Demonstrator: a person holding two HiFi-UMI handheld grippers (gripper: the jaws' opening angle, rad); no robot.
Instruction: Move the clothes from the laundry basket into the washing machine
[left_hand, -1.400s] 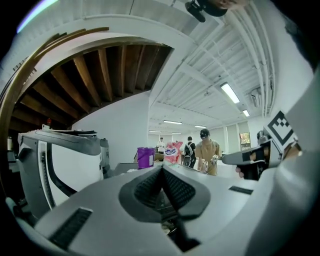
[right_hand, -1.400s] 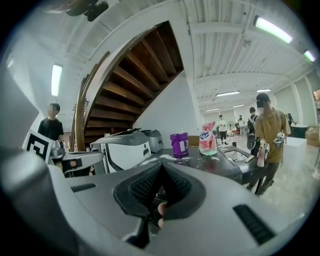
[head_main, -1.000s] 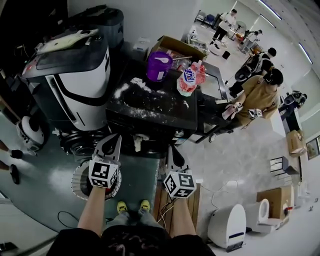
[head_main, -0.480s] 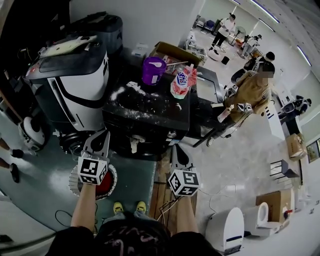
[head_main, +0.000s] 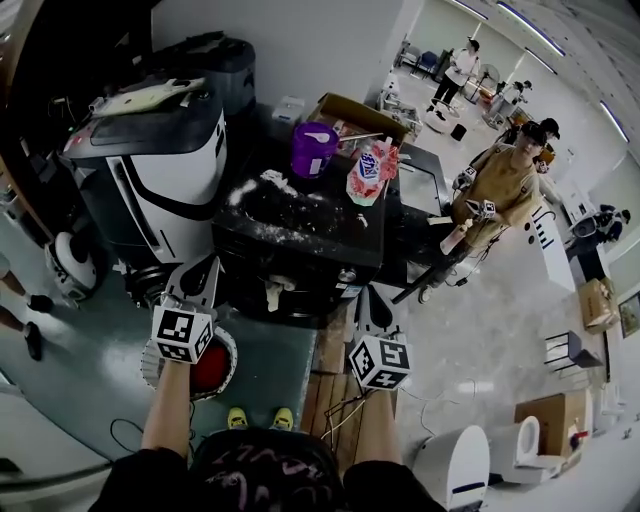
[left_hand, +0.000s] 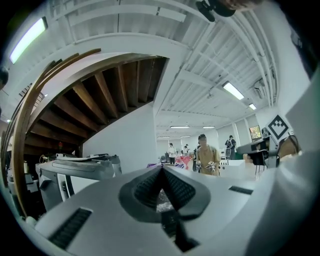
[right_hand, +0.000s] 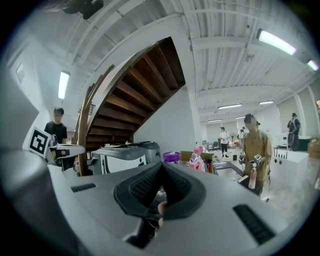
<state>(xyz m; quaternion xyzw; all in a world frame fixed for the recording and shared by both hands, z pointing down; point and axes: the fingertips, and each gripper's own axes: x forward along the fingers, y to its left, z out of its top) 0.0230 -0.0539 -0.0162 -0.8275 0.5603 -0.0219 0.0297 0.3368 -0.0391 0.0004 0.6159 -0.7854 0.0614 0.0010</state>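
Note:
A round white laundry basket (head_main: 150, 362) stands on the floor at the person's feet, with a red garment (head_main: 211, 368) inside it. My left gripper (head_main: 199, 278) hovers above the basket, shut and empty, pointing level at the black speckled counter (head_main: 300, 225). My right gripper (head_main: 369, 300) is level beside it, also shut with nothing held. In the left gripper view the left gripper (left_hand: 161, 171) has its pads pressed together. The right gripper view shows the right gripper (right_hand: 161, 168) the same way. A white-and-black machine (head_main: 150, 170) stands to the left.
On the counter stand a purple tub (head_main: 313, 150) and a pink detergent bag (head_main: 368, 166); a cardboard box (head_main: 358, 112) lies behind. A person in tan (head_main: 505, 190) stands at right. A wooden pallet (head_main: 328, 392) lies underfoot; a white appliance (head_main: 450, 462) sits lower right.
Both grippers have risen, staying shut. The left one drifted left, and the red garment in the basket now shows beneath it. The right one drifted slightly right.

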